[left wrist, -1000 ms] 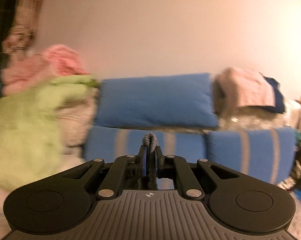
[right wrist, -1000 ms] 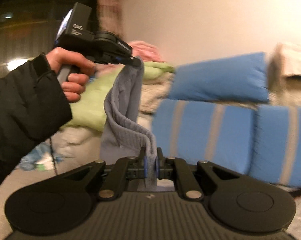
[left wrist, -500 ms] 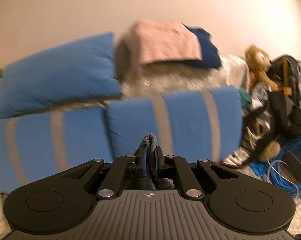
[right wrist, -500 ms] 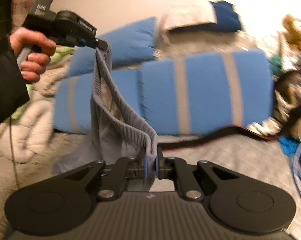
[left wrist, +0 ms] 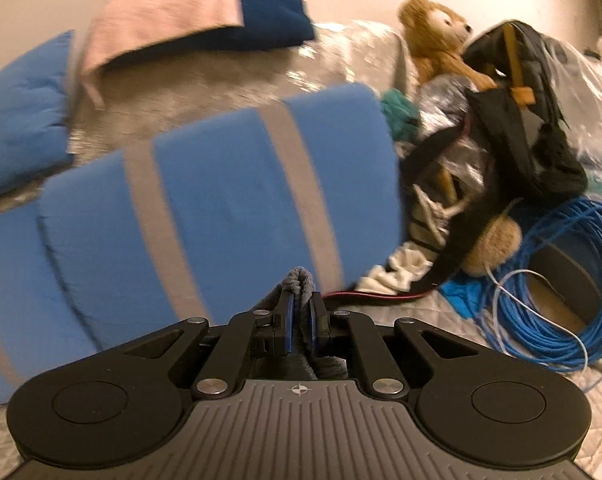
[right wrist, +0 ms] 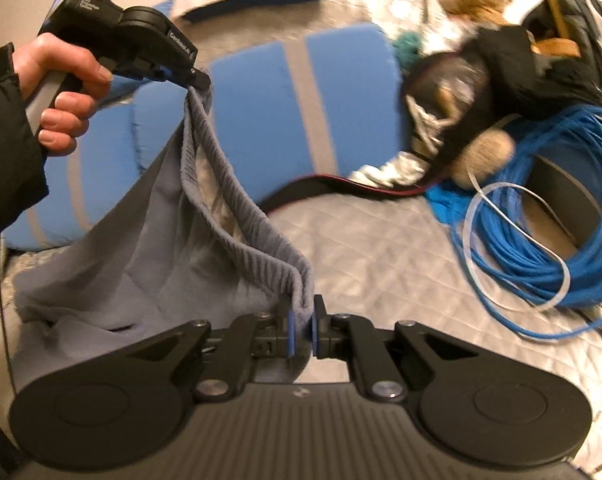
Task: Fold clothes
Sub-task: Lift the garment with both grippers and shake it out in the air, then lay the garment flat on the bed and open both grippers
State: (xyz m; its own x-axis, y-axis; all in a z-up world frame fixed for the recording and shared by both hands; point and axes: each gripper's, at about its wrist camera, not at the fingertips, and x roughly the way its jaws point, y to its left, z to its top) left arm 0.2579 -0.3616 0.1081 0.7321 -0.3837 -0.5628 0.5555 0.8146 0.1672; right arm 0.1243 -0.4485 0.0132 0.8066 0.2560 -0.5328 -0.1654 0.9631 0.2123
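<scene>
- The right tool [right wrist: 301, 330] is clamped tight on one end of the ribbed waistband of a grey garment [right wrist: 149, 248], the fabric pinched between its blue pads.
- The left tool [right wrist: 199, 80] nips the other end of that waistband; in its own view, a grey tuft [left wrist: 299, 280] pokes up between its closed blue pads.
- A bare hand [right wrist: 63, 88] in a dark sleeve grips the left tool's handle (upper left of the right wrist view).
- The garment hangs between the two tools, waistband sagging in a loop, its body draping down onto a pale quilted bedspread [right wrist: 373, 248].
- Behind it lies a blue cushion with grey stripes [left wrist: 221, 208], with a plain blue pillow [left wrist: 17, 112] farther left.
- A folded pink cloth [left wrist: 165, 12] rests on a navy one [left wrist: 269, 12] at the back.
- To the right: a brown stuffed bear [left wrist: 433, 28], a black bag [left wrist: 529, 120] and a coil of blue cable [right wrist: 541, 216] on the bedspread.
</scene>
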